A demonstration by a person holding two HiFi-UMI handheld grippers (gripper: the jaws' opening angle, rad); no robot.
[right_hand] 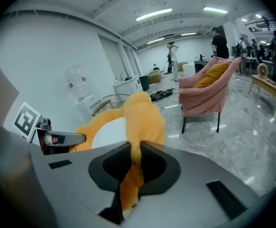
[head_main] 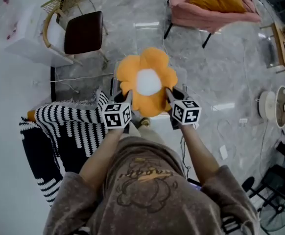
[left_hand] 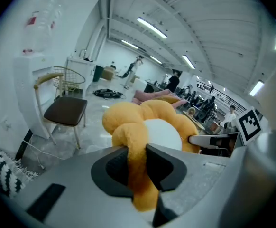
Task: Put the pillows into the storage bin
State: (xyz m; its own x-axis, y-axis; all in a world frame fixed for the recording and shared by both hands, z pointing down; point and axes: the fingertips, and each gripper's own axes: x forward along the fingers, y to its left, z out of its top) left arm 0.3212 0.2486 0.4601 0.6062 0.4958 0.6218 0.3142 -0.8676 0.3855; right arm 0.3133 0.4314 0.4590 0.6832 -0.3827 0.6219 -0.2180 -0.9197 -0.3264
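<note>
An orange flower-shaped pillow (head_main: 147,82) with a white centre hangs in the air in front of me, held from both sides. My left gripper (head_main: 124,98) is shut on its left petal (left_hand: 137,151), the fabric pinched between the dark pads. On the opposite side, my right gripper (head_main: 171,98) is shut on the right petal (right_hand: 137,137). A second, mustard-coloured pillow (head_main: 220,0) lies on the pink armchair (head_main: 213,13) at the far right. No storage bin shows in any view.
A dark-seated chair (head_main: 81,31) with a wire back stands far left beside a white cabinet (head_main: 32,43). A black-and-white striped blanket (head_main: 59,131) lies low at my left. Small round tables (head_main: 274,106) stand at the right. People stand far off in the hall (left_hand: 173,82).
</note>
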